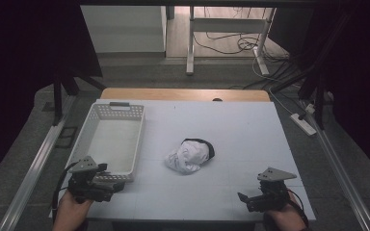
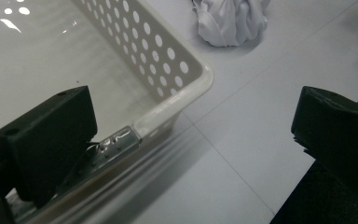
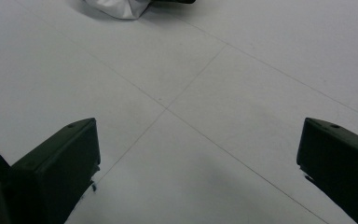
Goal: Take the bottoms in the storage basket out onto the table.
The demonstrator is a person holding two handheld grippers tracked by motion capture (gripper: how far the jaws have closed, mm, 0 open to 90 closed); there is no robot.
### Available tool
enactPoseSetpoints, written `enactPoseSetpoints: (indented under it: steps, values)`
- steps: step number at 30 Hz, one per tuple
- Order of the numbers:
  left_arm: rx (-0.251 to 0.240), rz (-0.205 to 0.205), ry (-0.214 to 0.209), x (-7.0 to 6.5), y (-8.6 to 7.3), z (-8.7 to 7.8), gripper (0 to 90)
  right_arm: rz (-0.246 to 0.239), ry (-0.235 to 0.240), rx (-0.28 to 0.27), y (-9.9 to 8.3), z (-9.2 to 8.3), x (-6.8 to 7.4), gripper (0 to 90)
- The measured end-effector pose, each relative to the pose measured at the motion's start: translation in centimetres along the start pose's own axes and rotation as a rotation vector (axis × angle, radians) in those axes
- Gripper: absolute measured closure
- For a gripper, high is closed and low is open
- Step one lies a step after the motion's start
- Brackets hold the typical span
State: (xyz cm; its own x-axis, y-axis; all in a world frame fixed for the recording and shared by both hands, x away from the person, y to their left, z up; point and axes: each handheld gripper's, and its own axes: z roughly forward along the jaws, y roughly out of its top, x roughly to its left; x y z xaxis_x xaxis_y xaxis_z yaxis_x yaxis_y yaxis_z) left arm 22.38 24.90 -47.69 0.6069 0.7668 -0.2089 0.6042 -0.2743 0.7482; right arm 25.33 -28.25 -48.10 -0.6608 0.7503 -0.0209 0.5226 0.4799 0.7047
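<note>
A crumpled white cloth with a black trim (image 1: pixel 189 155) lies near the middle of the white table; it also shows as white cloth (image 2: pixel 231 19) and white cloth (image 3: pixel 119 6) at the top of the two gripper views. A white perforated basket (image 1: pixel 88 136) stands at the left, empty. My left gripper (image 1: pixel 107 184) is open at the basket's near right corner (image 2: pixel 200 77), one jaw over the basket's rim. My right gripper (image 1: pixel 243 198) is open low over bare table at the front right, jaws wide, nothing between them.
The white table top (image 1: pixel 241 139) has thin seam lines. A wooden strip (image 1: pixel 183 94) runs along its far edge. Beyond stand a white table frame (image 1: pixel 191 43) and floor cables (image 1: pixel 241 45); a power strip (image 1: pixel 304 123) lies at the right.
</note>
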Motion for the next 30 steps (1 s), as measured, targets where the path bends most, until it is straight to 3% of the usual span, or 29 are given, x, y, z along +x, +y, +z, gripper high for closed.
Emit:
enactPoseSetpoints:
  steps: [30]
  values:
    - [-0.007,-0.038,0.02,-0.2,-2.5,-1.6,0.0,-0.003,-0.005,0.004,0.0,0.0,0.0,0.0]
